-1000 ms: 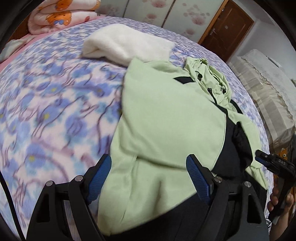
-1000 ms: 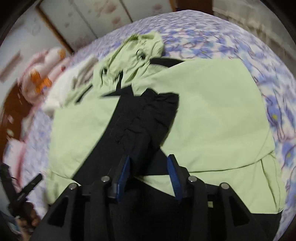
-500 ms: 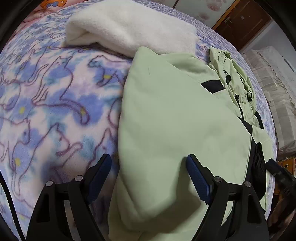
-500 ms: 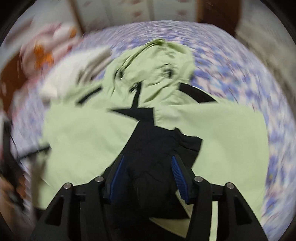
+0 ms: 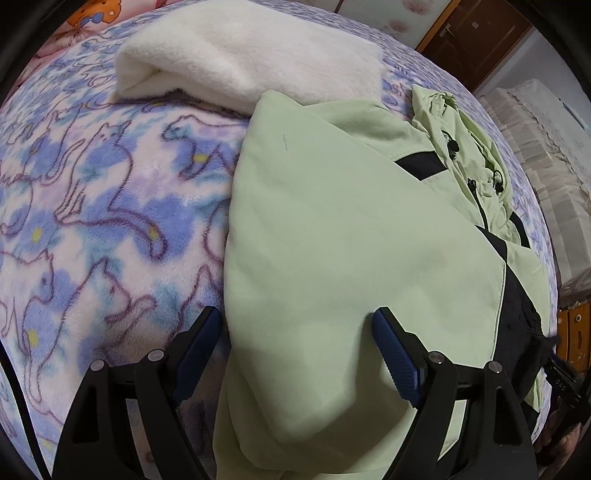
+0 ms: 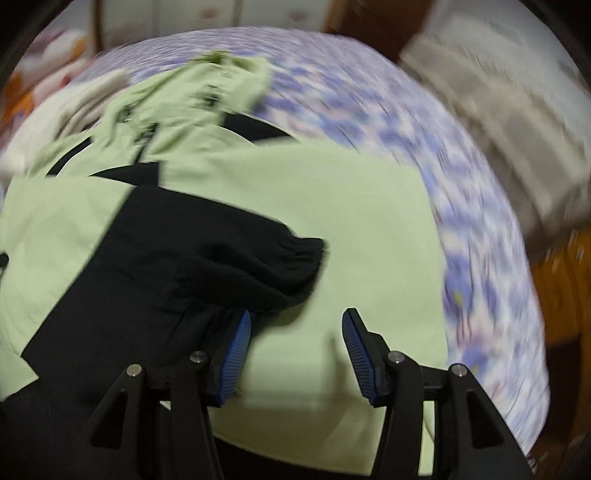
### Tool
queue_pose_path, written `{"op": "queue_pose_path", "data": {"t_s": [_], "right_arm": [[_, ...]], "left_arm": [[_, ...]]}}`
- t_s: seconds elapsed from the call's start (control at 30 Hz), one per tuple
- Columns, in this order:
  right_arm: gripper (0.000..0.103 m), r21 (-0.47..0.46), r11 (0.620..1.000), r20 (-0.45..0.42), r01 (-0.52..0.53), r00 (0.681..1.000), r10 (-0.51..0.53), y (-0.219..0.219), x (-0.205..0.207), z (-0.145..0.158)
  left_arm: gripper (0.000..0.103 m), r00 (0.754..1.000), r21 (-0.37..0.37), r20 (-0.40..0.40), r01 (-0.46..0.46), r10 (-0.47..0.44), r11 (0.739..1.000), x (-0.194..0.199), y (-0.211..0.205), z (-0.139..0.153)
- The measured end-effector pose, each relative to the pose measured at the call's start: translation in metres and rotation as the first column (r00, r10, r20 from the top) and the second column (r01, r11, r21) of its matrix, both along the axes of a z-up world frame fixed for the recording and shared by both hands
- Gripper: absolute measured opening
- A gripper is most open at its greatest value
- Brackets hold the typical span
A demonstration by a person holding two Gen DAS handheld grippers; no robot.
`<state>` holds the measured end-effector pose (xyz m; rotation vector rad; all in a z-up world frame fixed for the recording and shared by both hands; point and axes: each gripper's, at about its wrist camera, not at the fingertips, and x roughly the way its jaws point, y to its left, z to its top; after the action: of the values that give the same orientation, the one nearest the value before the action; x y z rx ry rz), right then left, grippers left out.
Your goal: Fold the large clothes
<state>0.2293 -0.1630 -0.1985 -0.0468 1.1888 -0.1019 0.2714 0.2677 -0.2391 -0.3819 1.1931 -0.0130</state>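
Observation:
A light green jacket (image 5: 351,240) with black panels lies on the bed, sleeves folded in over the body; its hood (image 5: 469,147) points to the far right. My left gripper (image 5: 295,336) is open, low over the jacket's left folded edge, straddling it. In the blurred right wrist view the jacket (image 6: 351,206) fills the middle, with a black sleeve cuff (image 6: 258,258) lying across it. My right gripper (image 6: 293,332) is open over green fabric, just right of the cuff, holding nothing.
The bed has a purple and blue cat-print fleece blanket (image 5: 92,221). A folded white fluffy blanket (image 5: 251,55) lies beyond the jacket's shoulder. A brown door (image 5: 476,33) and a covered piece of furniture (image 5: 546,122) stand to the right.
My left gripper moved forward and lower along the jacket's left edge. My right gripper swung right, off the black sleeve, and opened wider; the sleeve cuff now lies on the jacket.

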Motion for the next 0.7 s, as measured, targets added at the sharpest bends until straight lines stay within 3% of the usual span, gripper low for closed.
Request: {"op": "queue_pose_path", "data": {"t_s": [0.13,0.23,0.33,0.5,0.57,0.7], "right_arm": [[0.052,0.285,0.957,-0.049,0.062,0.998,-0.05,-0.032,0.001,-0.007],[0.052,0.411,0.907,-0.064,0.087,0.996,-0.067,-0.043,0.016,-0.013],[0.052,0.553,0.822,-0.094,0.135,0.991,-0.099,-0.051,0.022,-0.014],[0.052,0.637,0.754,-0.069,0.158,0.987,-0.148,-0.061,0.013,-0.001],[0.054,0.674,0.718,-0.082,0.172,0.984,-0.159,-0.065,0.016,0.0],[0.055,0.7,0.682,-0.121,0.21,0.977,-0.177,-0.069,0.031,-0.006]], "left_arm": [[0.082,1.0,-0.005,-0.002,0.02,-0.02,1.0,0.001,0.0,0.001],[0.082,0.999,-0.011,-0.004,0.033,-0.033,0.999,0.006,0.0,0.001],[0.082,0.999,-0.012,-0.007,0.042,-0.042,0.999,0.008,0.001,0.003],[0.082,0.998,-0.015,-0.001,0.066,-0.067,0.998,0.011,0.0,0.006],[0.082,0.997,-0.023,0.002,0.077,-0.077,0.997,0.012,-0.002,0.008],[0.082,0.997,-0.028,0.01,0.082,-0.082,0.996,0.016,-0.003,0.012]]}}
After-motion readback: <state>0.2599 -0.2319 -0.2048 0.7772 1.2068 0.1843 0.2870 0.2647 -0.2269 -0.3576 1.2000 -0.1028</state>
